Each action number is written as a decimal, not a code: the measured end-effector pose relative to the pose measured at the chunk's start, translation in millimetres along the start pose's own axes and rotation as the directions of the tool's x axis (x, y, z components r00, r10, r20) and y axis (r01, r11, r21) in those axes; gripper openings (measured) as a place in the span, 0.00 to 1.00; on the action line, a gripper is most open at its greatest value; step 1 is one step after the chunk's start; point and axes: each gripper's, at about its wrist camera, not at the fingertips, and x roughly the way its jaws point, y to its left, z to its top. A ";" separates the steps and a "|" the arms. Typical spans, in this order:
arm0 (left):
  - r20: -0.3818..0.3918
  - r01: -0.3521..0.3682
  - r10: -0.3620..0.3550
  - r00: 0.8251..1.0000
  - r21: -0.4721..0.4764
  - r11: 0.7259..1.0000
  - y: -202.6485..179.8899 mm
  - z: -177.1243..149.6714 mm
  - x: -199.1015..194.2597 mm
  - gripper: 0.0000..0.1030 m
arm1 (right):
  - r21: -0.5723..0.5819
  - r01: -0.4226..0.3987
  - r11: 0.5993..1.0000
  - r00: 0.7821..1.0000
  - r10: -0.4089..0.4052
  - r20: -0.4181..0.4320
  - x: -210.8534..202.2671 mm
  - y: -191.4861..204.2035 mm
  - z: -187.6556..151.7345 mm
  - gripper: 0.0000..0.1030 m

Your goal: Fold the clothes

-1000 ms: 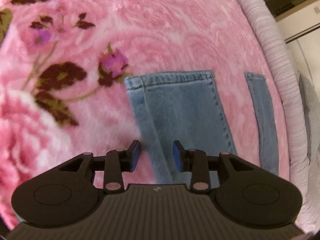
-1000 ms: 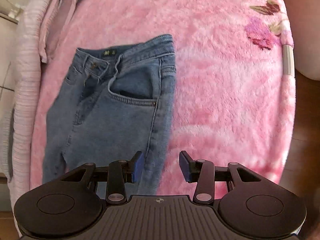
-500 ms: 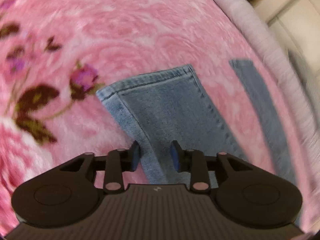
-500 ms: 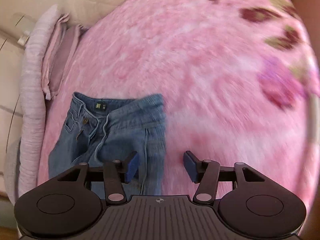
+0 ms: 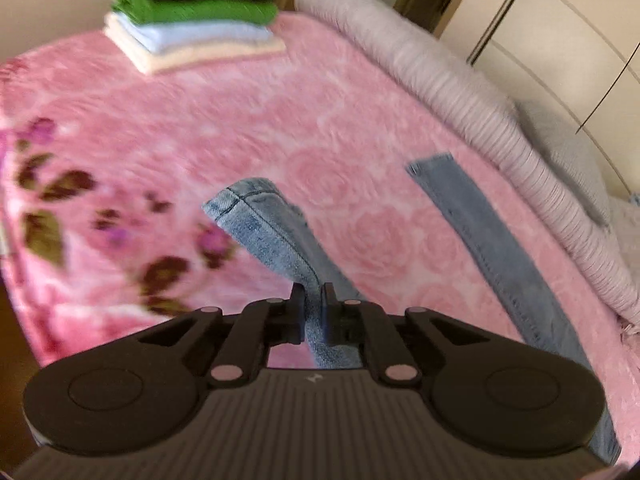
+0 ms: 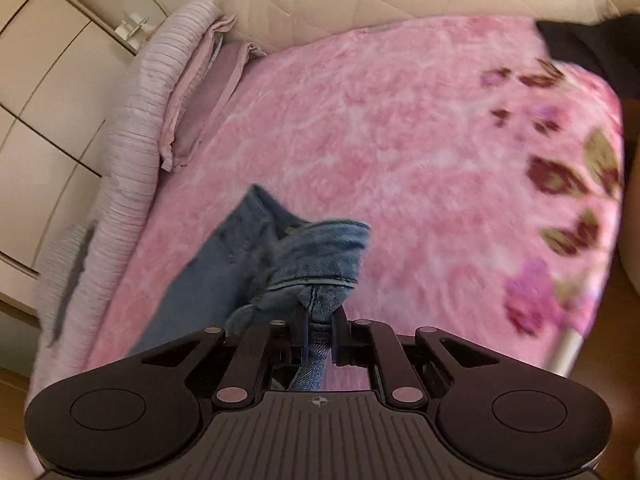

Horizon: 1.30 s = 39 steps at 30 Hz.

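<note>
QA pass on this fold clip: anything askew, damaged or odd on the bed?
Nothing damaged or spilled. The jeans are bunched only because both claws have them pinched: left claw on a leg near the hem, right claw near the waistband. The other leg lies flat on the pink blanket. The folded stack sits square.

open blanket [image 5: 248, 120] ahead, folded stack [image 5: 192, 28] beyond

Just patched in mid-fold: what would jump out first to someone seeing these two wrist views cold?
The blue jeans, pinched at both ends: the left claw is shut on a leg near its hem, the right claw on the bunched waist end. The other leg lies flat on the pink floral blanket. At the bed's far corner in the left view sits a stack of folded clothes.
</note>
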 end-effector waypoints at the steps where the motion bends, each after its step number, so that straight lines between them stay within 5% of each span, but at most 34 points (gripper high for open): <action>1: 0.010 -0.008 0.008 1.000 0.028 1.000 7.1 -4.3 -7.5 0.05 | -0.008 0.003 1.000 1.000 -0.003 -0.014 -5.1 -5.1 -4.9 0.08; 4: -0.080 -0.101 0.109 0.991 0.103 0.990 25.5 -32.0 18.5 0.08 | -0.051 0.119 0.992 0.988 -0.124 -0.097 11.1 -29.5 -26.7 0.14; 7: -0.137 -0.175 0.196 0.971 0.151 0.973 33.1 -58.3 45.2 0.11 | 0.030 0.243 0.969 0.958 -0.235 -0.167 26.0 -54.1 -48.5 0.29; 10: -0.099 -0.198 0.222 0.970 0.207 0.958 30.3 -62.9 37.0 0.16 | 0.042 0.265 0.963 0.958 -0.258 -0.124 12.3 -48.1 -51.3 0.37; 14: -0.072 -0.275 0.295 0.953 0.207 0.939 37.0 -57.3 24.3 0.25 | -0.152 0.372 0.916 0.927 -0.374 0.019 -10.2 -29.0 -46.2 0.38; 17: -0.026 -0.327 0.332 0.943 0.119 0.938 43.1 -47.7 16.3 0.20 | -0.222 0.292 0.930 0.956 -0.290 0.040 -9.2 -20.0 -45.9 0.38; 21: -0.109 -0.231 0.248 0.963 0.148 0.962 23.8 -60.2 24.4 0.20 | -0.274 0.184 0.944 0.973 -0.214 -0.086 23.7 -18.5 -55.8 0.38; 24: -0.187 -0.203 0.252 0.949 0.248 0.947 -3.7 -82.8 31.2 0.20 | -0.242 0.281 0.929 0.931 -0.325 -0.166 45.7 -31.5 -61.2 0.39; 26: -0.207 -0.179 0.237 0.949 0.263 0.948 -18.4 -92.0 25.3 0.20 | -0.195 0.291 0.937 0.931 -0.324 -0.170 38.5 -29.4 -55.2 0.39; 29: -0.223 -0.119 0.170 0.960 0.225 0.967 -40.5 -99.8 8.5 0.20 | -0.287 0.283 0.915 0.932 -0.333 -0.145 26.3 -5.9 -43.3 0.39; 35: -0.289 0.016 0.042 0.957 0.195 0.981 -98.6 -120.8 11.4 0.20 | -0.479 0.116 0.870 0.981 -0.177 -0.083 32.3 29.0 -7.6 0.39; 39: -0.348 0.110 -0.039 0.937 0.187 0.976 -143.8 -139.9 25.2 0.20 | -0.439 -0.021 0.898 0.977 -0.075 -0.201 76.7 14.0 21.7 0.39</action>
